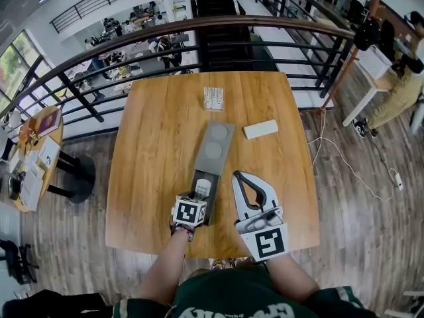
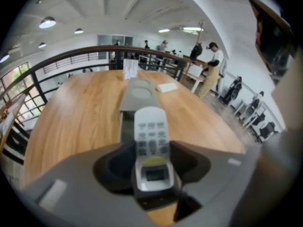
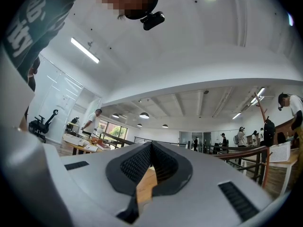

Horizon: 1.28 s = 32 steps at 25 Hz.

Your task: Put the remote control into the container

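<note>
We log left gripper (image 2: 152, 151) fingers clenched on the remote control (image 2: 150, 126) at the container's (image 1: 216, 144) near open end. Right gripper (image 1: 240, 177) fingers closed together, empty, just right of the container, over the counter (image 1: 154, 148).

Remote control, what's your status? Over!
Left gripper shut on remote control, tip at grey container near end. Right gripper shut, empty. Nothing in the way.
</note>
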### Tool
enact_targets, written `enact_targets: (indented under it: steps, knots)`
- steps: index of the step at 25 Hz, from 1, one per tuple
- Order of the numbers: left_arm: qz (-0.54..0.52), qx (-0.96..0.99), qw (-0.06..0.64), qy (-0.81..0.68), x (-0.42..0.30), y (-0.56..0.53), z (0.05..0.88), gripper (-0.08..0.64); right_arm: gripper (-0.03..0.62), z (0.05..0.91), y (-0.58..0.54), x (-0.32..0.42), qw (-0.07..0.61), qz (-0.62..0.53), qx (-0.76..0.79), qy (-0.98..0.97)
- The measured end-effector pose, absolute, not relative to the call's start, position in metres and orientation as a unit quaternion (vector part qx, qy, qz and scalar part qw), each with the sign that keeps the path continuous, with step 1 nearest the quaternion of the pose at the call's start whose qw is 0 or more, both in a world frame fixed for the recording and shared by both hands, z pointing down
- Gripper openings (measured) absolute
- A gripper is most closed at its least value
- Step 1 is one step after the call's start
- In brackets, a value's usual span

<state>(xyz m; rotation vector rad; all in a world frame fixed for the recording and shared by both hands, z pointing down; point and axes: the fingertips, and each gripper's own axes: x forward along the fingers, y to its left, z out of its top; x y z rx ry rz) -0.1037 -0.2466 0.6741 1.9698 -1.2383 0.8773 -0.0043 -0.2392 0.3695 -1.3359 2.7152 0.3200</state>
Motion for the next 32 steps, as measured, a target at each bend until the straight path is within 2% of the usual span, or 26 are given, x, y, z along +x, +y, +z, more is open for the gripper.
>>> enact_targets:
  steps: [13,24,32]
  knots:
    - [0.393,0.707,0.386,-0.443,-0.109,-0.247,0.725,0.219,0.017,0.374,-0.251,-0.002,0.047,0.102,-0.448,0.887]
    - [0.41,0.703,0.403,-0.419,-0.095,-0.244,0.747,0.222,0.017,0.38,-0.252,-0.003,0.038,0.097,-0.453,0.885]
    - [0.42,0.693,0.388,-0.438,-0.099,-0.25,0.751,0.221,0.017,0.381,-0.25,-0.002,0.038,0.09,-0.457,0.884]
